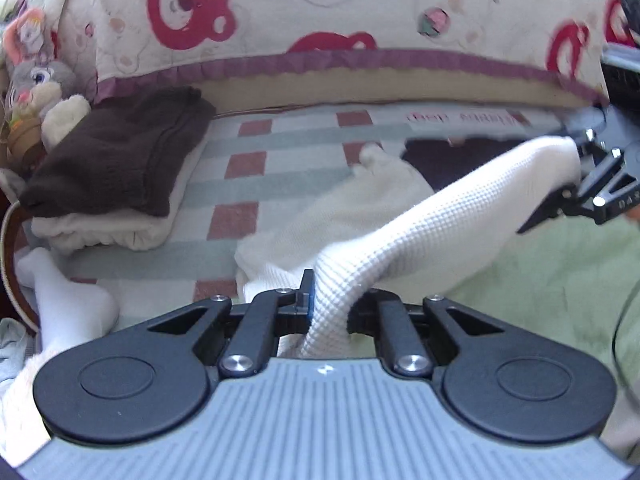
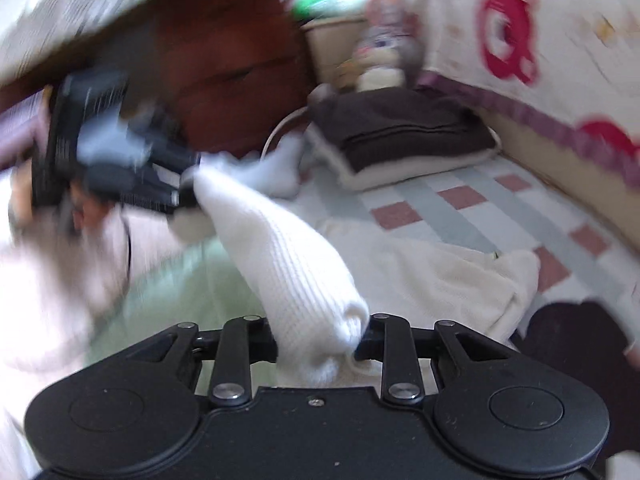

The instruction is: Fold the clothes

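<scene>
left gripper [image 1: 320, 308] clamps one end of the white waffle cloth [image 1: 420, 220], right gripper [image 2: 316, 344] clamps the other, holding it stretched above the bed [image 1: 280, 200]. best to keep both ends level and taut, so the edges meet squarely.

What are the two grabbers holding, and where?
Both hold one white waffle-knit cloth, stretched between them: the left hand-held gripper pinches one end, the right hand-held gripper the other.

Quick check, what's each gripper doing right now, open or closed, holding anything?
Left gripper: closed on one end of the white waffle-knit cloth.
Right gripper: closed on the other end of the same cloth.
</scene>
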A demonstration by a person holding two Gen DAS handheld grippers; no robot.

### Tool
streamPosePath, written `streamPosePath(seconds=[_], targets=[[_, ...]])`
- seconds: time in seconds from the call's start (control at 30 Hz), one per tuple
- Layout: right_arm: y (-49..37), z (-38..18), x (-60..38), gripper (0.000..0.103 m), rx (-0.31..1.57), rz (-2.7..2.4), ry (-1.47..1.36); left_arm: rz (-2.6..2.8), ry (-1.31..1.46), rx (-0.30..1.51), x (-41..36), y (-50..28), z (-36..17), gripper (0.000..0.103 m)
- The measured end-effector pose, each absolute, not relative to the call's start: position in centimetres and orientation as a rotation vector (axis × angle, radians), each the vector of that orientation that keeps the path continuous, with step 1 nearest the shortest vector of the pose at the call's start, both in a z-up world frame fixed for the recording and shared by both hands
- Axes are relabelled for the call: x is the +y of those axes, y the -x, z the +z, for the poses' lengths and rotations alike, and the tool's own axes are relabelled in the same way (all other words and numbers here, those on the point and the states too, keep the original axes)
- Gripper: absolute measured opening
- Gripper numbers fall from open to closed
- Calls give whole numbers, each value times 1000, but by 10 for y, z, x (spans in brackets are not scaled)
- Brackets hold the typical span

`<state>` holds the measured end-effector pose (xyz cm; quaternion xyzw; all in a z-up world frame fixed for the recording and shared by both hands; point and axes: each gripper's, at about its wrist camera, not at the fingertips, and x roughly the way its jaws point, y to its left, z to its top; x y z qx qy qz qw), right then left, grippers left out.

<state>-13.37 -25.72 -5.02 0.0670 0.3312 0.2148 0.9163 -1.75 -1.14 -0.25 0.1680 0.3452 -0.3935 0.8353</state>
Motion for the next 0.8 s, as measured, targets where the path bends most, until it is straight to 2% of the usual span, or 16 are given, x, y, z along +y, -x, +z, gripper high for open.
streamPosePath(seconds=[0.2,0.27,0.3,0.37,0.47,0.57,0.67,0.7,0.8], targets=[[81,-73,-309,35,739,309,-455,-898,-388,800,-50,-64,-1,13],[64,-81,-326,37,755,262,-561,-889,-401,855,-69,-91,-15,14],[55,-85,-334,41,763,239,-613,-884,-407,882,-79,-104,-23,14],[38,-92,-351,42,777,191,-718,-862,-402,934,-95,-127,-41,19],[12,-104,-377,42,795,116,-876,-836,-339,1003,-105,-151,-71,19],[-5,-116,-383,52,812,47,-860,-821,-316,1021,-108,-161,-91,23],[-7,-122,-383,54,782,21,-832,-816,-281,1035,-106,-167,-99,24],[-1,-121,-383,58,760,16,-844,-818,-266,1040,-104,-169,-100,24],[24,-115,-375,61,667,19,-881,-805,-236,1046,-99,-174,-102,24]])
